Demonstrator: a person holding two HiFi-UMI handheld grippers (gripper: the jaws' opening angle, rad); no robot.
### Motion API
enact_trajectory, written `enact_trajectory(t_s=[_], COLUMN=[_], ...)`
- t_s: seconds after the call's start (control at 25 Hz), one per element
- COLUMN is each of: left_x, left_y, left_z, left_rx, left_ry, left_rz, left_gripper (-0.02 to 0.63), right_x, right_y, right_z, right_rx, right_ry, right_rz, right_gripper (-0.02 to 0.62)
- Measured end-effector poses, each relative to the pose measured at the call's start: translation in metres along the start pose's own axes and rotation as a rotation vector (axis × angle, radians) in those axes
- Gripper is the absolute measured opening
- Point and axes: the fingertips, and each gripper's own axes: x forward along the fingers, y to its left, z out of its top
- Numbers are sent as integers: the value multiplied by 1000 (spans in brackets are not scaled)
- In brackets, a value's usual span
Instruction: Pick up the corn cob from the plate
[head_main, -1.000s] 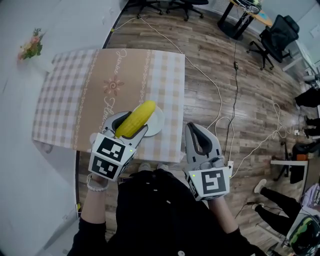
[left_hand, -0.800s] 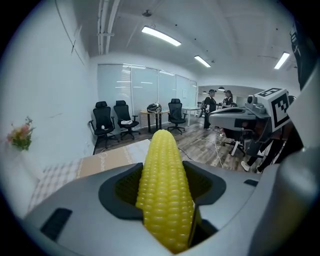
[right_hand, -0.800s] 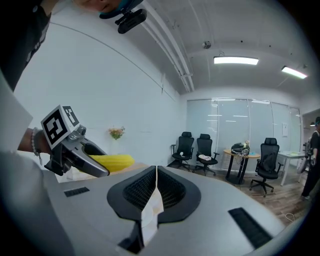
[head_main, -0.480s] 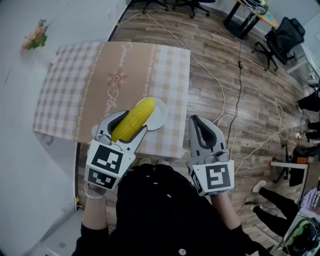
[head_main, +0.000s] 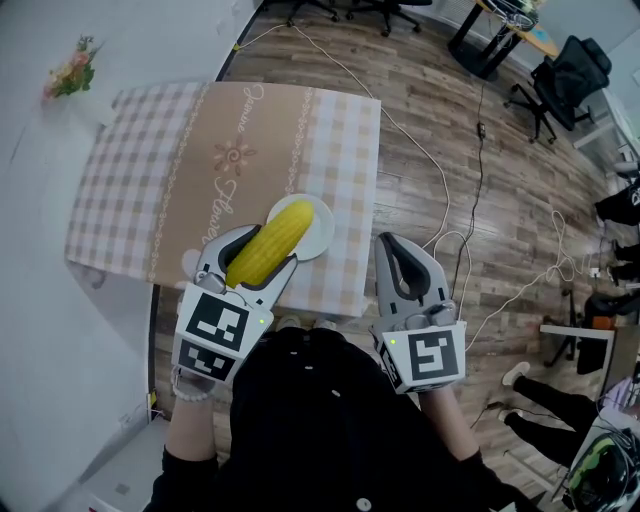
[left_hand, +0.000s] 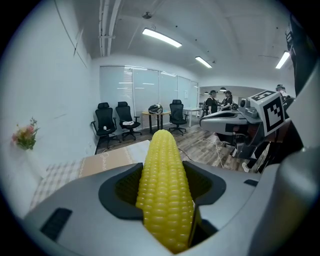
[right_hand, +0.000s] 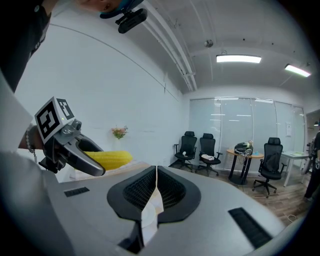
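A yellow corn cob (head_main: 268, 243) is clamped lengthwise by my left gripper (head_main: 258, 256), its far tip over the white plate (head_main: 320, 235). The plate sits near the front right of the checked table (head_main: 140, 190). In the left gripper view the corn cob (left_hand: 164, 185) fills the gap between the jaws and points away from the camera. My right gripper (head_main: 398, 258) is held off the table's right front corner, over the wooden floor, jaws shut with nothing between them. The right gripper (right_hand: 156, 187) view shows its pads touching, and the corn cob (right_hand: 112, 159) in the left gripper at its left.
A small vase of flowers (head_main: 70, 75) stands at the table's far left corner. White cables (head_main: 440, 200) trail over the wooden floor to the right. Office chairs (head_main: 550, 70) and desks stand at the back right. A person's legs (head_main: 545, 395) show at the right edge.
My left gripper has drawn slightly back toward me with the corn cob still in it. The right gripper has hardly moved.
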Motion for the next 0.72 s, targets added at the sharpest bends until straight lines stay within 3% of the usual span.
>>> enact_trajectory(t_s=[0.72], left_x=[9], left_y=[-5], left_z=[2], left_rx=[5], left_ry=[-2], left_rz=[-31], left_gripper=[259], right_x=[2], right_y=[-3], right_z=[-5], right_rx=[-10], right_ry=[11], right_rz=[-3], right_gripper=[44])
